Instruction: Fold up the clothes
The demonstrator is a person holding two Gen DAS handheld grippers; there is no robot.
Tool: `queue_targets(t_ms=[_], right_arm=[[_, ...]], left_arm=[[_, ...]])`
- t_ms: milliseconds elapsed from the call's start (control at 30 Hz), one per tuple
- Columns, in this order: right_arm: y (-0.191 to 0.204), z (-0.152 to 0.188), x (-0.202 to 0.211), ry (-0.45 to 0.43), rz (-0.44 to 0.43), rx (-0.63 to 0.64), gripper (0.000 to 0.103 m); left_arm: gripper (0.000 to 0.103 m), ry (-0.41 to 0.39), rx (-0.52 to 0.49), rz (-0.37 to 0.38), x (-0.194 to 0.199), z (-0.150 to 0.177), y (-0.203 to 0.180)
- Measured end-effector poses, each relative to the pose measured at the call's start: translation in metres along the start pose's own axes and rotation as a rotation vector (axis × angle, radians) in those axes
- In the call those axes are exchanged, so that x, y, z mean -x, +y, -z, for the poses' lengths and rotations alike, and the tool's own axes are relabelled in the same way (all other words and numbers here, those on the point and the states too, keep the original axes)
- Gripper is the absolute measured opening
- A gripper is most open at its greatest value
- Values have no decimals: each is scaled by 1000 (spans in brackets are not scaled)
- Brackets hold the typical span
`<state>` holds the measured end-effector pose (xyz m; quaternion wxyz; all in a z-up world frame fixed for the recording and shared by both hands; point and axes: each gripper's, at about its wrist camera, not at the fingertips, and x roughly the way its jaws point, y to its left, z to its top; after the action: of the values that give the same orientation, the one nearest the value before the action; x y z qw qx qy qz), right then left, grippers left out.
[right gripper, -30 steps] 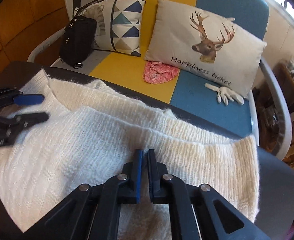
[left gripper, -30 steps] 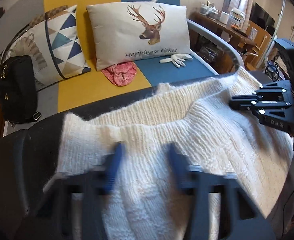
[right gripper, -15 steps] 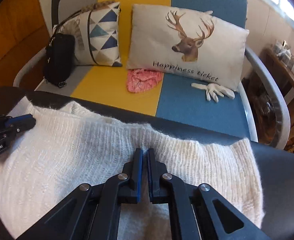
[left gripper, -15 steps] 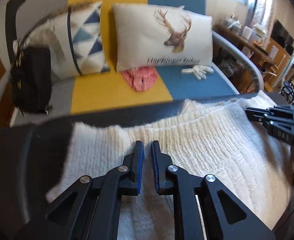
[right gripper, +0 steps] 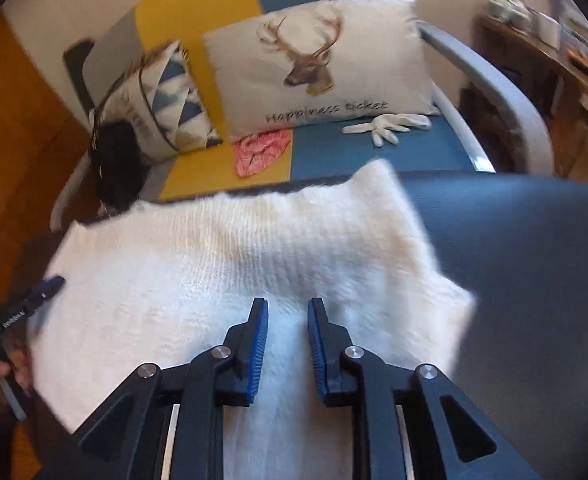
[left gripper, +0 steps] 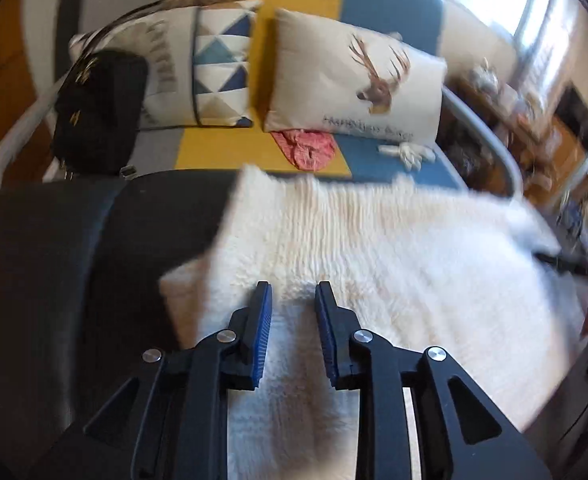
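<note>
Both jaws, pressed together moments earlier, have just opened: left hand-held gripper and right hand-held gripper stand slightly spread over the white sweater, gripping nothing.

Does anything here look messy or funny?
A bit. A loose white glove and a crumpled pink cloth lie on the sofa seat by the deer pillow. The white sweater on the dark table lies slightly askew.

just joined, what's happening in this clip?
A person with a handheld gripper in each hand is folding a white knit sweater on a dark table. The left gripper and right gripper sit over its near part. Both sets of jaws have just been opening; the pads aren't pressing the knit.
</note>
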<state>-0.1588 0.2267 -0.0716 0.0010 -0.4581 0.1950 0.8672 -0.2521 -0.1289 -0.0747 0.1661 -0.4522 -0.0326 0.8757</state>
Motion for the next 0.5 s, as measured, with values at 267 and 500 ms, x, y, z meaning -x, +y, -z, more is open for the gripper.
queue_targets(t_ms=[267,500], right_arm=[[-80,75,90,15,-83,-160,31],[-85,113,43,159,-218,-244,37]], left_arm=[[28,-38,-3,26,74,62,37],[43,101,82,78,57,114,53]])
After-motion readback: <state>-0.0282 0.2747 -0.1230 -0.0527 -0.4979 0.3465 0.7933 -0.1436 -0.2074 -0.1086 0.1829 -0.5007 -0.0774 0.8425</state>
